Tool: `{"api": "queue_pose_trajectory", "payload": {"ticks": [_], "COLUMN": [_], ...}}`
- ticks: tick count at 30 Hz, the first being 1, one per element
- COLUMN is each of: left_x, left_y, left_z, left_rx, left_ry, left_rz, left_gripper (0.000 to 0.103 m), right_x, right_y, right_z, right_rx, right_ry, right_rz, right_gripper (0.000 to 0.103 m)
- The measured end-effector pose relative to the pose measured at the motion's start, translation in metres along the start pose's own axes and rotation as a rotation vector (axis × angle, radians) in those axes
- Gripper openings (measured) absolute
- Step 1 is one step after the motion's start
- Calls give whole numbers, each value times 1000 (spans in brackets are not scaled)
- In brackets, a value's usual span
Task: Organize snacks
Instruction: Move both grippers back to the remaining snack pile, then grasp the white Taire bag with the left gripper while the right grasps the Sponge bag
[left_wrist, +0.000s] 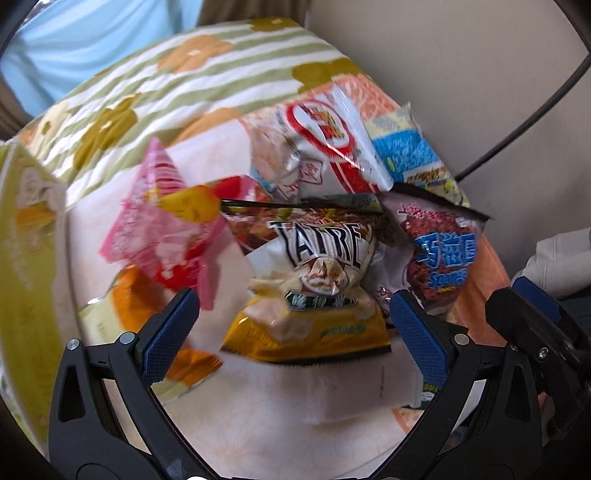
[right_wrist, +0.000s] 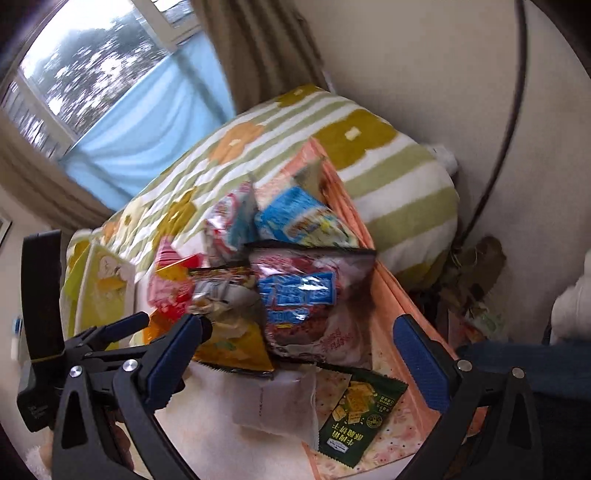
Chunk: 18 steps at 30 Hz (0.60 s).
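Left gripper (left_wrist: 293, 321): jaws wide, empty, framing a crumpled yellow-and-white snack packet (left_wrist: 314, 314) on the bed; right gripper (right_wrist: 297, 341): jaws wide, empty. The snack pile (right_wrist: 280, 266) lies jumbled on a peach cloth (right_wrist: 399, 306); a green cracker packet (right_wrist: 360, 413) lies flat, just beside it.

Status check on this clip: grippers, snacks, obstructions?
Left gripper open, empty. Right gripper open, empty. Snack pile loose on bedding, unsorted. Nothing blocking.
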<state>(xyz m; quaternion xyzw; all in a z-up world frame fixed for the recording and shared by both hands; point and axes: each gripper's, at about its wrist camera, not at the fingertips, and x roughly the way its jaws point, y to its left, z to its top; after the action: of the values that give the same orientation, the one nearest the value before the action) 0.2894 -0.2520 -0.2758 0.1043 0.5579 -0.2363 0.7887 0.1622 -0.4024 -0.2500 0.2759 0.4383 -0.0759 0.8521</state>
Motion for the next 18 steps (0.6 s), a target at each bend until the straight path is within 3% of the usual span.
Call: {"api": "queue_pose_trajectory", "payload": {"ticks": [12, 14, 16, 18], "left_x": [43, 49, 54, 54], "left_y": [13, 15, 15, 14], "left_z": [13, 15, 15, 15], "left_rx": [-11, -20, -24, -17], "left_ry": [57, 66, 80, 73], "left_rz": [-92, -124, -156, -148], "left_gripper": [99, 90, 73, 71], "right_x": [38, 42, 46, 49], "right_y": [-15, -13, -13, -11], "right_z": [0, 1, 2, 1], "right_rx": [161, 160, 155, 153], "right_ry": [30, 31, 33, 39], "right_rz": [-10, -25, -36, -38], "right_gripper": [103, 103, 103, 102]}}
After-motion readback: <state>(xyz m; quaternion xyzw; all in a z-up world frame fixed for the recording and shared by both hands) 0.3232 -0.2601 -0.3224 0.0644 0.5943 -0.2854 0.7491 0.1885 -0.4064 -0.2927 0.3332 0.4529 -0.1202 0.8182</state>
